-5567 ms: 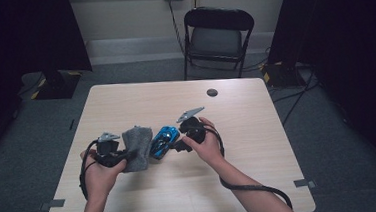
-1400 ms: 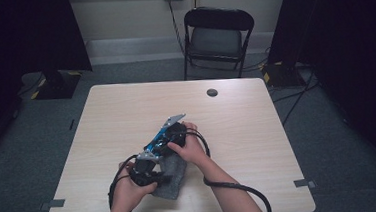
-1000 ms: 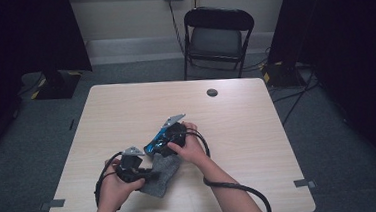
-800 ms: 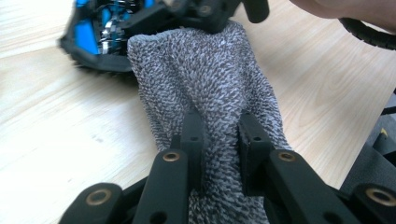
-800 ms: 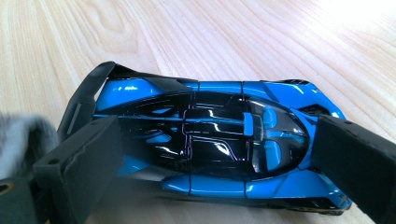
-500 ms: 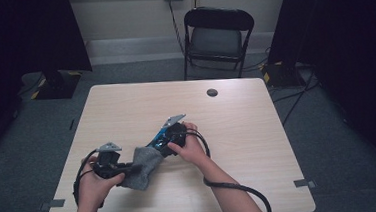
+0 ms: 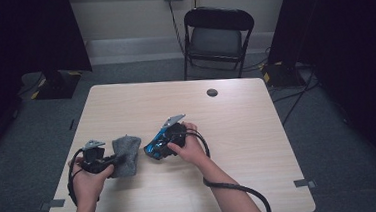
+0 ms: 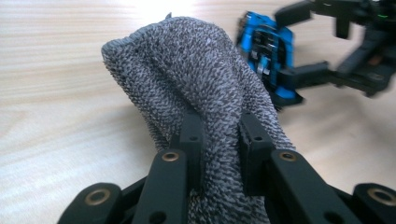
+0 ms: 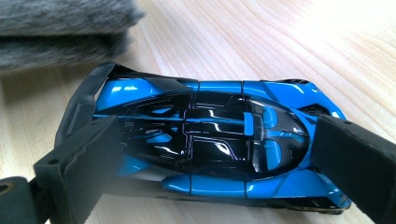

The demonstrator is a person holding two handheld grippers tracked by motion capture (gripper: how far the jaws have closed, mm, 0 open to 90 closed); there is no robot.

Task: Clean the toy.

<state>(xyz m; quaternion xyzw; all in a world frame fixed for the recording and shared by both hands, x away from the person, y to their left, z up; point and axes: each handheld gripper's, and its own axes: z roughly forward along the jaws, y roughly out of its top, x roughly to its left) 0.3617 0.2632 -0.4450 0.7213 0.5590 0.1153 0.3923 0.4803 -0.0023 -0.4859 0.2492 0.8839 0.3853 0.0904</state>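
Observation:
A grey knitted cloth (image 7: 126, 154) lies bunched on the wooden table (image 7: 248, 132), left of centre. My left gripper (image 7: 112, 163) is shut on one end of it; in the left gripper view the two black pads pinch the cloth (image 8: 187, 70) at my left gripper (image 8: 219, 133). A glossy blue and black toy car (image 7: 153, 149) sits just right of the cloth, tilted off the table. My right gripper (image 7: 158, 146) is shut on it. In the right gripper view the jaws of my right gripper (image 9: 219, 161) clamp the toy car (image 9: 210, 135) nose and tail, with the cloth (image 9: 60, 32) beyond.
A small dark round disc (image 7: 212, 92) sits near the table's far edge. A black folding chair (image 7: 218, 33) stands behind the table. Cables trail from both grippers and along the floor at the right. Dark curtains hang on both sides.
My left hand has moved left with the cloth, drawing it away from the toy car. The right hand and the car have stayed in place.

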